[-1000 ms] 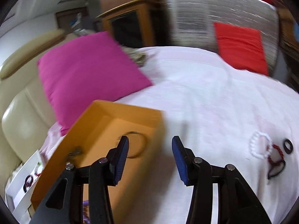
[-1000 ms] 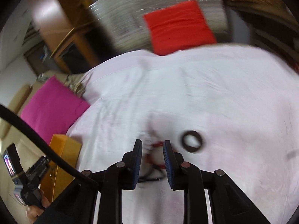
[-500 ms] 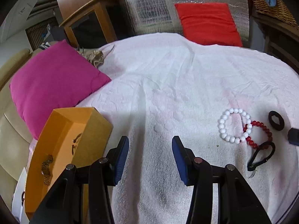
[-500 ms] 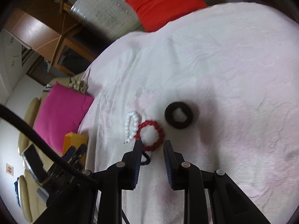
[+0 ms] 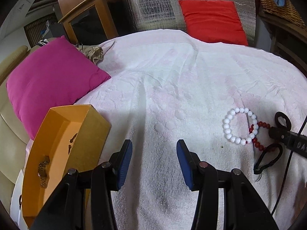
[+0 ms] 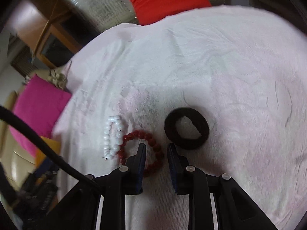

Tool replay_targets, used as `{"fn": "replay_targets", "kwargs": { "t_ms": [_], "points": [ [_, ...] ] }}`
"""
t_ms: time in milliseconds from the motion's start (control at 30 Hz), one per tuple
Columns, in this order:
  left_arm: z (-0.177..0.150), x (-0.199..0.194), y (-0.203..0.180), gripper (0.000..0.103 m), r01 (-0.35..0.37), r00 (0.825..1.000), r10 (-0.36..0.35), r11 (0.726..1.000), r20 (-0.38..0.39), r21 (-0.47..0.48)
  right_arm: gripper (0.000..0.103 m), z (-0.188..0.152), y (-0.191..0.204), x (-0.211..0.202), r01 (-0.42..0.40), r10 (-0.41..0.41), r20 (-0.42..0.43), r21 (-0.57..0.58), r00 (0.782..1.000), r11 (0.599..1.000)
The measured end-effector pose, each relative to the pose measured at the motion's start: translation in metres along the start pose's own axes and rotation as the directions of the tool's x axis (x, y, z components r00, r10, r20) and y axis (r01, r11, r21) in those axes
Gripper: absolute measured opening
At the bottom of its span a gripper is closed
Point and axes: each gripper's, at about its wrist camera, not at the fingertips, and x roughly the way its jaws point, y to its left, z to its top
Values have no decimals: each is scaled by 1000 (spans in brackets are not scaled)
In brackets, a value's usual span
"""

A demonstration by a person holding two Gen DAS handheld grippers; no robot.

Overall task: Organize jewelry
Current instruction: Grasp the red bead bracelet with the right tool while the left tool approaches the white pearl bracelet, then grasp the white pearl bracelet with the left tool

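left gripper (image 5: 154, 153): jaws apart, nothing between, over white towel (image 5: 172, 88)
right gripper (image 6: 155, 151): jaws narrowly apart, straddling red bead bracelet (image 6: 151, 140), not clamped
white bead bracelet (image 5: 239, 125): touching red one
writing: marking on right gripper unreadable

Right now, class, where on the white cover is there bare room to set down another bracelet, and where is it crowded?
Free: the broad patch of white cover between the magenta cushion and the white bead bracelet. Crowded: the cluster of white bracelet, red bead bracelet and black ring.
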Motion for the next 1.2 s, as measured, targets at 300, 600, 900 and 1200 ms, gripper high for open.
{"fn": "replay_targets", "kwargs": {
  "t_ms": [300, 600, 900, 1200],
  "points": [
    [3, 2, -2, 49, 65, 998, -65, 998, 7, -24, 11, -1, -10, -29, 4, -4, 47, -9, 999, 1000],
    [7, -5, -44, 50, 214, 973, -218, 975, 69, 62, 11, 9, -49, -77, -152, 125, 172, 156, 977, 976],
    [19, 1, -91, 65, 215, 966, -236, 960, 104, 179, 11, 12, -64, -85, -220, 176, 202, 218, 963, 951],
    [26, 13, -119, 65, 270, 957, -286, 942, 56, 201, 11, 12, -60, -76, -218, 181, 184, 209, 966, 953]
  ]
}}
